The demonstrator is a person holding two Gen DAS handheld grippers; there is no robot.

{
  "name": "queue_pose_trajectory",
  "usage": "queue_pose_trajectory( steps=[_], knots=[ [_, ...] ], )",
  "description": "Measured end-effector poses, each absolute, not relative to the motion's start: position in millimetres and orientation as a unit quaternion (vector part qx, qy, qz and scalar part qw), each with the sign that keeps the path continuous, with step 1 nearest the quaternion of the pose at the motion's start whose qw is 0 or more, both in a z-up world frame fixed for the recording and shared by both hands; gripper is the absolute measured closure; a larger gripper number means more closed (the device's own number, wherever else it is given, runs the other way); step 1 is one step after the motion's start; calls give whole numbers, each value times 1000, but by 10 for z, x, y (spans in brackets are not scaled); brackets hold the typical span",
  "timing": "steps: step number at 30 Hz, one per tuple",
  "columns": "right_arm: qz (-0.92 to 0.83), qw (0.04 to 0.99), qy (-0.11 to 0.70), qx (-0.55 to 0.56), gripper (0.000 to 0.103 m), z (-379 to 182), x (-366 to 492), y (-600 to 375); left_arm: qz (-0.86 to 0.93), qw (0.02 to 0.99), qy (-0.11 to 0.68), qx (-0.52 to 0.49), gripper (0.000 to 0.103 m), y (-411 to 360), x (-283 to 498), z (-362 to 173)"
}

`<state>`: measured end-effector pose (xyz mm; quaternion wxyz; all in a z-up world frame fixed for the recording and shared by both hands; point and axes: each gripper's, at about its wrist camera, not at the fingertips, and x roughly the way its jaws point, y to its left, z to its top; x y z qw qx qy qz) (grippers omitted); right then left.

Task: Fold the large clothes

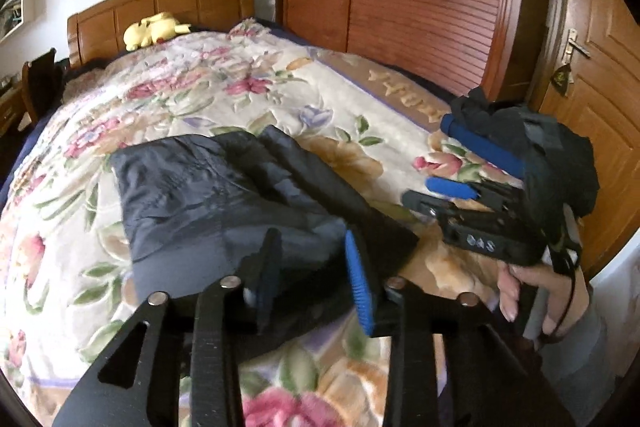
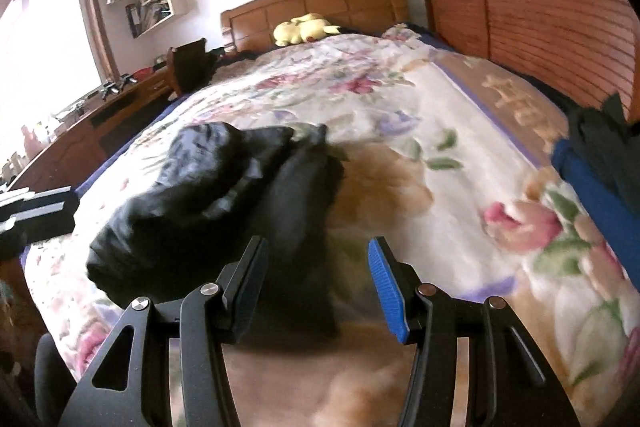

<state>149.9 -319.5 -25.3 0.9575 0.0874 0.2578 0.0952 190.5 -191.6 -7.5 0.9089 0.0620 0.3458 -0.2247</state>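
Fabric of the dark garment (image 1: 224, 195) lies between the parted pads of the left hand-held gripper (image 1: 314, 285), which do not press on it; I judge a fold has just been laid down. The right hand-held gripper (image 2: 318, 291) hangs released too, jaws apart over the garment's near corner, likely placed for the next pinch. The garment sits folded near the foot edge of the bed (image 1: 400, 99), on a floral blanket (image 2: 400, 99); another dark bundle with a blue band (image 2: 600, 187) lies toward the bed's right edge, well apart. A yellow plush toy (image 2: 304, 29) rests by the headboard (image 2: 320, 1); nothing blocks the next fold.
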Motion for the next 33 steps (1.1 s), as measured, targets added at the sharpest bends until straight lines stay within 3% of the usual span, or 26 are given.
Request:
queue_pose_trajectory(
  steps=[5,8,20,33],
  knots=[
    [117,961,242,69,49,-64,1533,-2874,-214,914,338,65,57,-1575,1747,-51],
    [134,959,241,62,49,-50,1593,-2697,-201,917,340,60,40,-1358,1701,-96],
    [169,947,272,36,49,-143,1968,-2166,-129,917,376,27,40,-470,1627,-525],
    [181,931,316,32,52,-292,2259,-2125,-96,923,372,13,40,-215,1608,-674]
  ],
)
